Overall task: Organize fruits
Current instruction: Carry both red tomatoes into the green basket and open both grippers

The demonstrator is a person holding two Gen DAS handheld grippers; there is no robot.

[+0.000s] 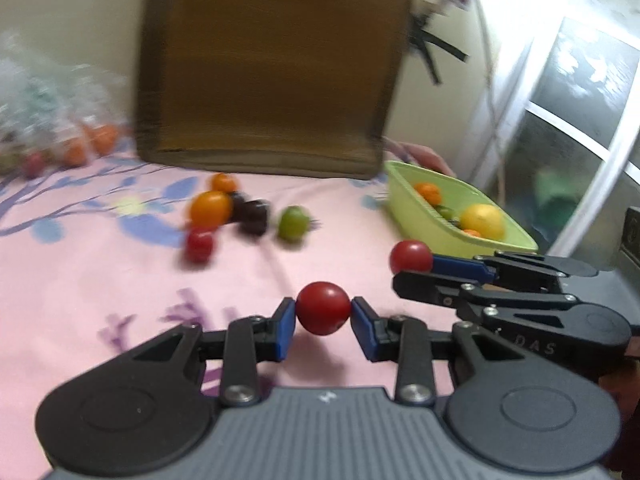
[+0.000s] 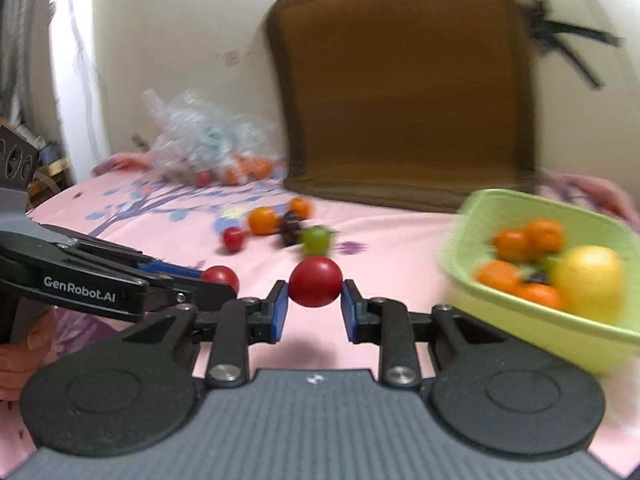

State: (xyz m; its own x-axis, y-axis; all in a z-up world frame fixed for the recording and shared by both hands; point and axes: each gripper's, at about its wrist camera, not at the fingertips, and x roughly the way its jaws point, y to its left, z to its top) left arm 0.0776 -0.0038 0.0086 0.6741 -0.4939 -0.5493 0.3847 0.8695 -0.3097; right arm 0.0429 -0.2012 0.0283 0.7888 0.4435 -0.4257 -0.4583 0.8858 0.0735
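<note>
**Both grippers carrying red cherry tomatoes**

My green tub (image 2: 516,316) holds small oranges (image 2: 546,236), a yellow lemon (image 2: 590,280) and something dark I can't identify. My left gripper (image 1: 323,316) pinches a smooth red cherry tomato (image 1: 323,308) left of the tub; my right gripper (image 2: 314,300) clamps another tomato (image 2: 316,286) nearer it. The left gripper's side reads "GenRobot.AI".

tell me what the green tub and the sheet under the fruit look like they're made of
Green tub: probably plastic, with smooth, uniform pale-green walls and a thin moulded rim with rounded corners.

Sheet: looks like woven fabric, matte pink with a printed blue and purple floral pattern, lying soft under the fruit. Motion blur hides any weave.
</note>
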